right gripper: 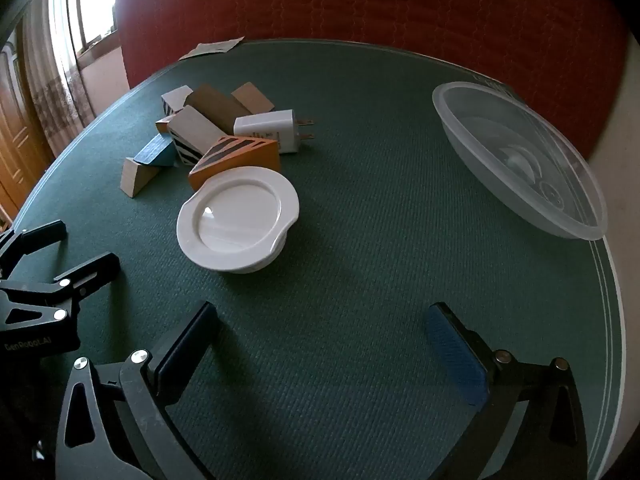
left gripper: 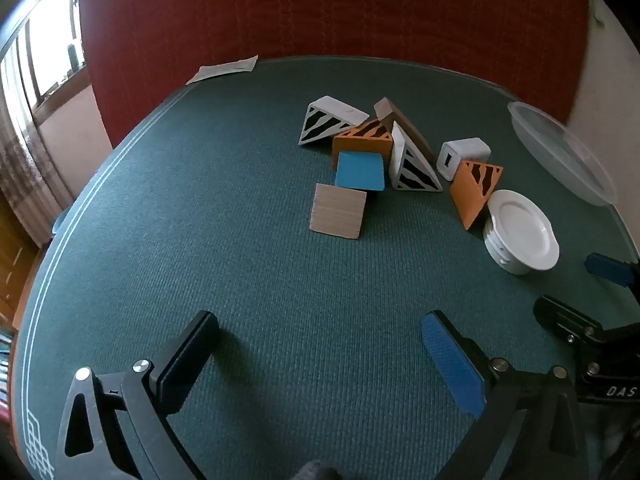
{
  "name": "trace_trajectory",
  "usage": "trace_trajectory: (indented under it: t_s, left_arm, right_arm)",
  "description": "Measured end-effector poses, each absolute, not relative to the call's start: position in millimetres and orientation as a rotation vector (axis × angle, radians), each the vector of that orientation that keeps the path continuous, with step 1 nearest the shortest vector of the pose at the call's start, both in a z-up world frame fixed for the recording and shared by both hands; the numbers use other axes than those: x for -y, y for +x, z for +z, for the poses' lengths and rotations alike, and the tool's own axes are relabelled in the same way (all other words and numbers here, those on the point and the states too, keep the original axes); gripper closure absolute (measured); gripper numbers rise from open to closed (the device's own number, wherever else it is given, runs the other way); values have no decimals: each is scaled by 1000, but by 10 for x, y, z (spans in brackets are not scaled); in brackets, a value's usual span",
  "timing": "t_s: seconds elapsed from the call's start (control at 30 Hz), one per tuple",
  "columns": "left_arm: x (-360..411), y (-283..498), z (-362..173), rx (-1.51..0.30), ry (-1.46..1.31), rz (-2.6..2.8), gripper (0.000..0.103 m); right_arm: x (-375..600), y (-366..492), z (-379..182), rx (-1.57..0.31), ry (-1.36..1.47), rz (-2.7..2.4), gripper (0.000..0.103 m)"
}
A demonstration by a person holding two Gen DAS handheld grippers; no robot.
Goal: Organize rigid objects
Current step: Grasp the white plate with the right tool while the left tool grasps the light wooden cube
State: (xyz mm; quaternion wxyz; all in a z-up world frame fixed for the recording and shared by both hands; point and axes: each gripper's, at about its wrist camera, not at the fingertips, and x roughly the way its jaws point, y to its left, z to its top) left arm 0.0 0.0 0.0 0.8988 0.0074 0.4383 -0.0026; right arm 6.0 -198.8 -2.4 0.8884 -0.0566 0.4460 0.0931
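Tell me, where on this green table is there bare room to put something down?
Bare green cloth lies between the white lid and the clear plastic bowl, and in front of both open grippers, left and right. The block pile with the white charger is crowded.

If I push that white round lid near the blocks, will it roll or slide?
The white lid sits flat on the green mat, so it would probably slide, not roll. Its glossy rigid rim looks slippery to grip. The textured mat may add drag.
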Motion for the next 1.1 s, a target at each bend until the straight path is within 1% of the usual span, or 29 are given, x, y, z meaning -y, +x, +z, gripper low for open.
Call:
trace_trajectory:
  t_s: [0.47, 0.53, 0.67, 1.1]
  left_arm:
    - [-124, 135, -23, -912, 20, -41, 0]
    - [-225, 14, 25, -896, 15, -40, 0]
    - [-236, 22, 43, -901, 24, -36, 0]
    - [-90, 14, 40, -908, 23, -30, 0]
  right_arm:
    - [1987, 61, -24, -929, -117, 194, 0]
    - [1987, 62, -24, -929, -117, 194, 0]
    - [1985, 60, -24, -928, -116, 195, 0]
    - [2024, 27, 44, -917, -19, 272, 0]
